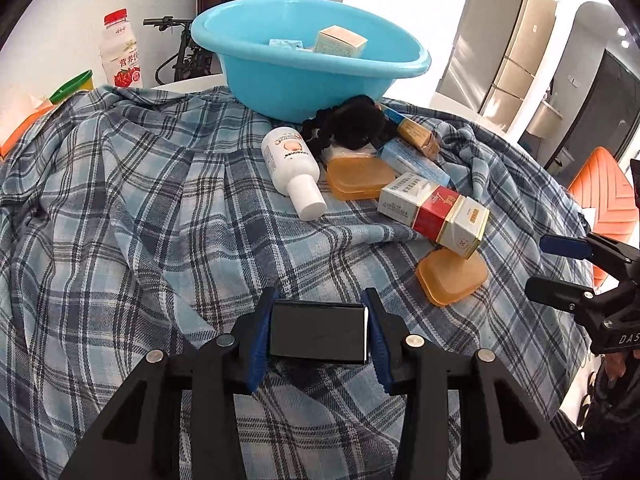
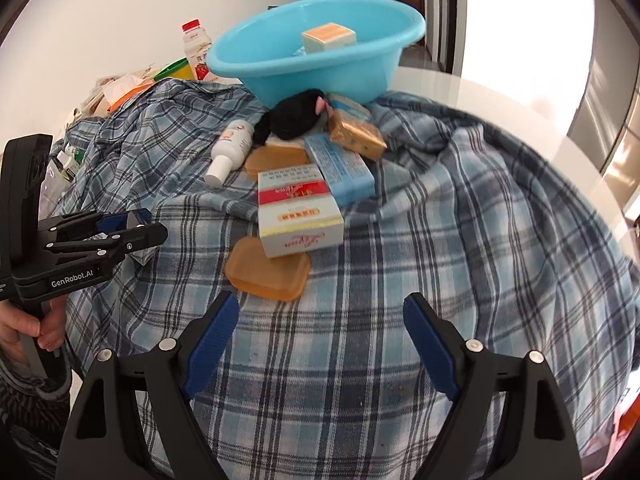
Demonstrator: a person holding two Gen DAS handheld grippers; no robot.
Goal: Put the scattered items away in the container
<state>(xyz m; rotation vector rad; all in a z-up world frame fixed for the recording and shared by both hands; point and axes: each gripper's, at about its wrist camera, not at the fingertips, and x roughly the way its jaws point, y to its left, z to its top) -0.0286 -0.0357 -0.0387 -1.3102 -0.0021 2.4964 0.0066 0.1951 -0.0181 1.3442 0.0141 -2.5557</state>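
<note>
The left gripper [image 1: 319, 334] pinches a small black box [image 1: 319, 336] by its two short ends, both blue pads [image 1: 260, 344] pressed flat against it, just above the plaid cloth [image 1: 140, 220]. The grip takes only the lower part of the smooth box, so a quick swing could let it pivot or slip out between the pads.

Ahead of that gripper and to its right lies the clutter: a white bottle [image 1: 294, 170] on its side, amber soap dishes [image 1: 360, 178], a red and white carton [image 1: 434, 214] and a dark scrunchie [image 1: 350, 126]. The blue basin [image 1: 280, 80] stands beyond them, already holding a small carton [image 1: 340, 42]. A low carry toward the basin risks clipping the bottle, which would likely roll, or catching the basin's near rim.

Further right, the right gripper [image 2: 320, 344] hangs with its jaws spread and nothing between them, the nearest amber dish [image 2: 268, 274] just ahead of its fingers. Both tools work close together, so they could collide, and a low pad could drag the loose cloth and shift the pile.
</note>
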